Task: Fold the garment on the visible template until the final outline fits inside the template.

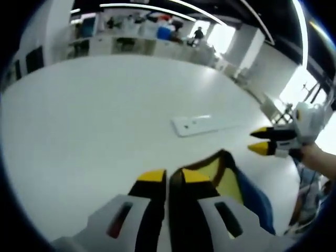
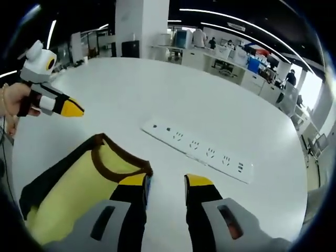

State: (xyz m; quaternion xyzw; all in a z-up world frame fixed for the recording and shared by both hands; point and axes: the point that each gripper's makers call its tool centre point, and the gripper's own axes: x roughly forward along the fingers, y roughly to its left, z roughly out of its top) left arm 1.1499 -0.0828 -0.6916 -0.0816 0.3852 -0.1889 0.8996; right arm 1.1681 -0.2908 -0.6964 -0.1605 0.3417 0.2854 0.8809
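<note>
yellow garment [image 2: 79, 189], white power strip [image 2: 202, 148]

This is an open-plan office or lab space. Beyond the far edge of the large white tabletop [image 2: 157, 94] stand rows of white desks with monitors [image 2: 184, 38] and people [image 2: 290, 77] at them, under long strip lights [image 2: 231, 27] on a dark ceiling. A white power strip [image 2: 197, 149] lies on the tabletop.

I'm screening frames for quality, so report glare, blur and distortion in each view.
Left gripper view: windows blow out at right, soft focus throughout, the table bulges from fisheye. Right gripper view: sharper, power strip sockets readable, ceiling lights streak, garment evenly lit, table edge curved.
</note>
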